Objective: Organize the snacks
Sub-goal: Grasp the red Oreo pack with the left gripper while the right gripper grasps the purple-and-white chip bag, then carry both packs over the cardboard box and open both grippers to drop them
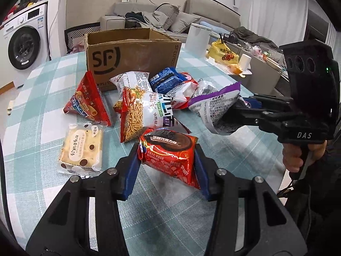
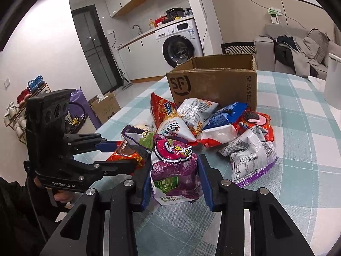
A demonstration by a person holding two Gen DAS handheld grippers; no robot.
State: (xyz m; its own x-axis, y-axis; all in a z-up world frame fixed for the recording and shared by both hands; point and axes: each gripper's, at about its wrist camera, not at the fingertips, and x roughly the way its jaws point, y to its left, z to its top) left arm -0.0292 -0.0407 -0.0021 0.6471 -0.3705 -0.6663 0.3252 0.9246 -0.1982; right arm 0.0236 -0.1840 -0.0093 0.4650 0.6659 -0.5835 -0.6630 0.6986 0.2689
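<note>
My left gripper (image 1: 167, 160) has its blue pads pressed on both sides of a red foil packet printed with a dark chocolate biscuit (image 1: 169, 156); the jaws stand narrow, closed on the packet, which looks lifted just clear of the table covered in a teal-and-white checked cloth (image 1: 245, 170). My right gripper (image 2: 173, 177) is clamped as tight as it goes on a purple-and-white crinkled snack bag with a round pink logo (image 2: 173, 166), pads against both of its sides; the left wrist view shows that same bag (image 1: 215, 104) from its printed back, held above the cloth. The remaining snacks lie in a loose heap between me and the open brown cardboard box marked SF (image 1: 127, 55), which stands at the far side of the table: a red triangular bag of tube crisps (image 1: 87, 104), a white-and-red bag of thin fried noodles (image 1: 140, 115), a white bag with dense black print (image 1: 132, 81), a blue biscuit packet (image 1: 166, 80), and to the near left, apart from the heap, a clear-wrapped pale yellow cake slab with brown dots (image 1: 82, 149). In the right wrist view a second white-and-purple bag (image 2: 251, 157) lies flat on the cloth to the right of my held bag, and a red packet showing a dark sandwich biscuit (image 2: 255, 119) sits behind it. From here I can see nothing inside the box.
</note>
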